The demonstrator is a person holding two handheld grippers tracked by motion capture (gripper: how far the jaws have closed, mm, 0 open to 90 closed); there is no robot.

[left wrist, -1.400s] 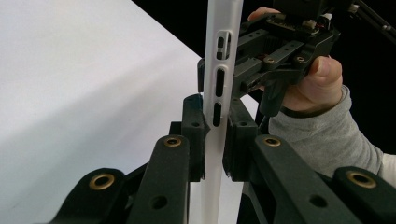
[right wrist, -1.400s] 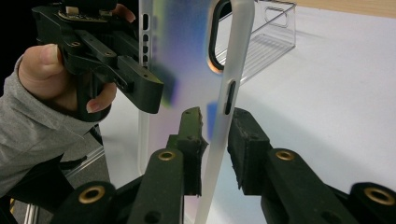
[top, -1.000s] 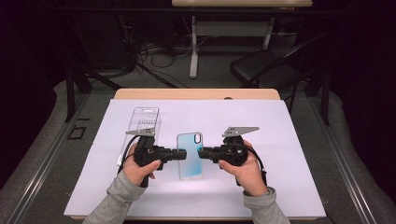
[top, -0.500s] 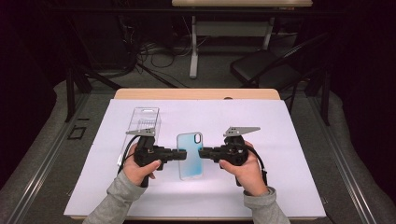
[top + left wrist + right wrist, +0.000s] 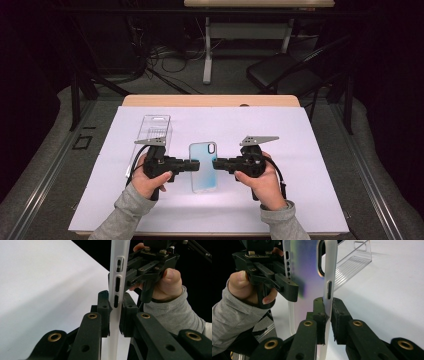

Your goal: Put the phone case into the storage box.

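A translucent phone case with a bluish sheen is held just above the white sheet between the two grippers. My left gripper is shut on its left long edge, and my right gripper is shut on the opposite edge. In the left gripper view the pads pinch the case rim below the button slots, with the right gripper beyond it. In the right gripper view the jaws clamp the case near the camera cut-out, and the left gripper grips the far edge.
A clear plastic box lies on the white sheet behind the left hand, also seen as the clear box in the right gripper view. The wooden table edge runs along the back; a dark chair stands beyond.
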